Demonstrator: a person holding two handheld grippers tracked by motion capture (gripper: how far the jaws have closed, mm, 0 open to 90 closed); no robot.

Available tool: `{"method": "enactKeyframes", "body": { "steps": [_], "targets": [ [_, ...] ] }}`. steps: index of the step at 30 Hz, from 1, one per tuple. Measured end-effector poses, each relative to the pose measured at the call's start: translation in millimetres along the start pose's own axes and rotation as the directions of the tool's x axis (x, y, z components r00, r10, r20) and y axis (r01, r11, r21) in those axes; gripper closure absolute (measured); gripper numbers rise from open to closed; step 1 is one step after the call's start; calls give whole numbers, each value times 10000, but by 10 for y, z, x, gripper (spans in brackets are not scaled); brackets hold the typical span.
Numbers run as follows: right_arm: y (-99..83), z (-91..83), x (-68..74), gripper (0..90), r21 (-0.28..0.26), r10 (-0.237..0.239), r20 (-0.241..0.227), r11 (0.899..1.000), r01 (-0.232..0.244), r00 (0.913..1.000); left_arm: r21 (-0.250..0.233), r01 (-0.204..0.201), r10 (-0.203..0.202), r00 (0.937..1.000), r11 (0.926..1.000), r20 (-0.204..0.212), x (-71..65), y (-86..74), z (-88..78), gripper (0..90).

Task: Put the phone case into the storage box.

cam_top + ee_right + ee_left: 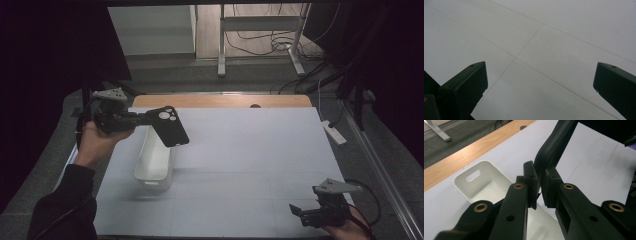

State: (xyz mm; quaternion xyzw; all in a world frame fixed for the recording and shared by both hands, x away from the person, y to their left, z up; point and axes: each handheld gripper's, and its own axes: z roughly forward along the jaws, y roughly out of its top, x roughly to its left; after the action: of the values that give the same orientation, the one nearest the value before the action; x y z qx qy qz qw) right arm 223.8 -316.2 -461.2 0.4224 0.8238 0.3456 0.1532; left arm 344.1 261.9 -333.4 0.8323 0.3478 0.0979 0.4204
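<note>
A black phone case (168,126) with a round camera cutout hangs in the air over the white bin (154,161) at the table's left. My left gripper (141,119) is shut on the case's edge, held level by a hand. In the left gripper view the pads (531,182) pinch the thin black case (554,143), and the white bin (477,183) lies below with nothing showing in the part I see. My right gripper (299,213) rests low at the front right, jaws wide apart over the pale table cover (536,50), nothing between them.
The pale cover (250,160) spans most of the table; a wooden strip (220,101) runs along its far edge. A white power strip (334,132) lies off the right side. Desk legs and cables (260,45) stand on the floor beyond.
</note>
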Motion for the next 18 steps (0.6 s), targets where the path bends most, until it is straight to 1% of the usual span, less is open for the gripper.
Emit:
{"method": "enactKeyframes", "body": {
  "steps": [7,9,10,18],
  "targets": [
    [-1,-2,-2,0,-35,44,-17,10000,-44,10000,86,60,-56,9993,9999,-383,103,-30,-78,830],
    [-2,-1,-5,0,-49,45,-33,10000,-45,10000,81,76,-72,9990,9999,-430,118,-36,-90,830],
    [-3,-4,-7,0,-76,100,-43,9999,-100,9999,95,96,-91,9985,9999,-541,156,-51,-109,830],
    [-7,-13,-14,0,-136,156,-72,9998,-157,9999,215,197,-178,9960,9996,-880,275,-91,-128,830]
  ]
}}
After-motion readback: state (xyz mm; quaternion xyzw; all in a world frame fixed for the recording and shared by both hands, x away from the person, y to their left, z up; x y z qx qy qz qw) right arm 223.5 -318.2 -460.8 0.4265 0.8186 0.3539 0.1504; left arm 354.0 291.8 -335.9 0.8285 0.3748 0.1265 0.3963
